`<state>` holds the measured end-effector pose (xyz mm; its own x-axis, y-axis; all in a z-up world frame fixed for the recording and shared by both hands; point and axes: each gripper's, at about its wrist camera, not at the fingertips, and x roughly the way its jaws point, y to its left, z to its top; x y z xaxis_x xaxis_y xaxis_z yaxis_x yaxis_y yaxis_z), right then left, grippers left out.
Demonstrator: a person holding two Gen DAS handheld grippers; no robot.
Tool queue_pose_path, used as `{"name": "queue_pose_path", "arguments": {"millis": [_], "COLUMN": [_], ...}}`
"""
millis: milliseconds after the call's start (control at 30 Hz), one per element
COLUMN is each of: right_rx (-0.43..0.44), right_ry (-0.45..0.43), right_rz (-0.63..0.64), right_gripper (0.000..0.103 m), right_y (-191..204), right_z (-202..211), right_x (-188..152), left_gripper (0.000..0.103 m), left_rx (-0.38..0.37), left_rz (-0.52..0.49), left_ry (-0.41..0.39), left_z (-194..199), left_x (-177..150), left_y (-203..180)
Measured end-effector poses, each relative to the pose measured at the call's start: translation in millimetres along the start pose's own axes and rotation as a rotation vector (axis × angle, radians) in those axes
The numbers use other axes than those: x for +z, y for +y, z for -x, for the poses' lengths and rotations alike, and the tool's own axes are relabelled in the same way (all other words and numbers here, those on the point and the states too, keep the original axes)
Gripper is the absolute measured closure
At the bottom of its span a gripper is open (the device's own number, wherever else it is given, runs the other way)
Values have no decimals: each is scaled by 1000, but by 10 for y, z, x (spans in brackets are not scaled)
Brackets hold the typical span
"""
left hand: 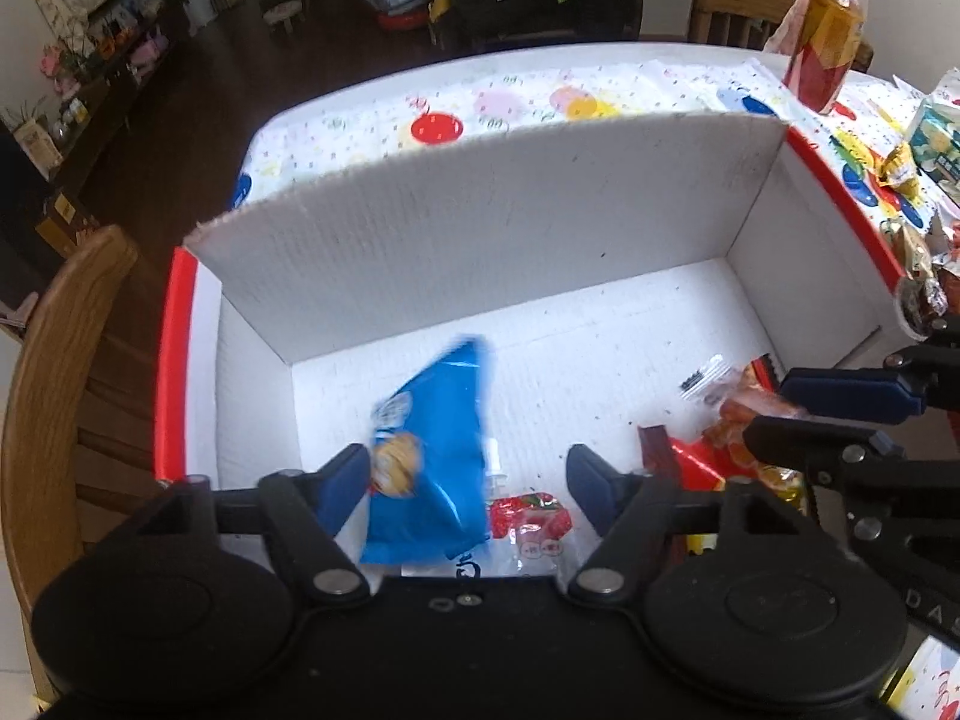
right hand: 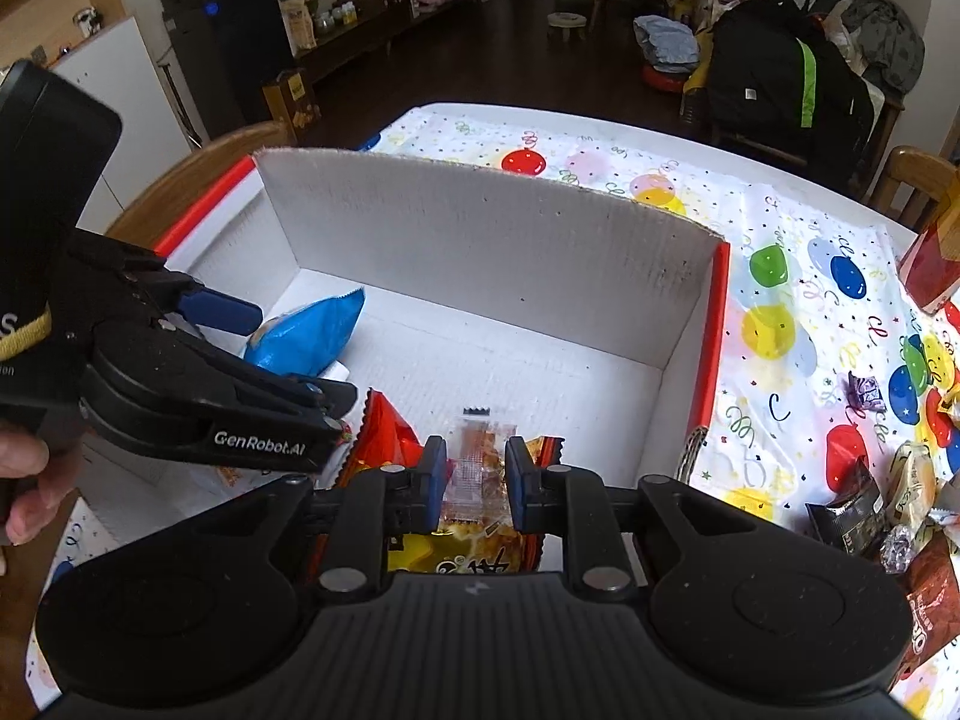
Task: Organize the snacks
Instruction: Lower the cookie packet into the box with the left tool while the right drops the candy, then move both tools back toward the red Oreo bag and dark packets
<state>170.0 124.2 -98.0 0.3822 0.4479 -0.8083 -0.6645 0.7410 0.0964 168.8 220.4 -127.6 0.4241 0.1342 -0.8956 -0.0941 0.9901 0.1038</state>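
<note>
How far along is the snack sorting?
Done: a blue bag, red packs and other snacks lie in the box. In hand: right gripper is closed on a clear sachet over the box; left gripper is open. Left: loose snacks on the tablecloth.

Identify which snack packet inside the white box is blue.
The blue packet with a cookie picture, lying at the box's left side beside the left gripper. The other packets near the right gripper are red, yellow or clear.
</note>
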Motion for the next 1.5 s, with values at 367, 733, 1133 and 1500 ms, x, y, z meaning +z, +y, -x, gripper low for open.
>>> {"name": "queue_pose_path", "arguments": {"millis": [367,733,1133,1500], "right_rx": [19,42,67,38], "right_ry": [-64,-155,-238,-274], "right_rz": [1,-9,-71,-124], "right_gripper": [45,38,26,18], "right_y": [-6,-96,-470,-1086], "right_z": [328,847,1412,1784], "right_x": [-108,-219,-484,-824], "left_gripper": [21,17,10,1], "left_rx": [-3,-53,-127,-191], "left_rz": [14,30,11,-17], "left_ry": [-80,-193,-333,-431], "left_z": [348,785,1227,1396], "left_x": [-74,-145,-189,-153], "left_y": [-47,-205,-623,-1224]}}
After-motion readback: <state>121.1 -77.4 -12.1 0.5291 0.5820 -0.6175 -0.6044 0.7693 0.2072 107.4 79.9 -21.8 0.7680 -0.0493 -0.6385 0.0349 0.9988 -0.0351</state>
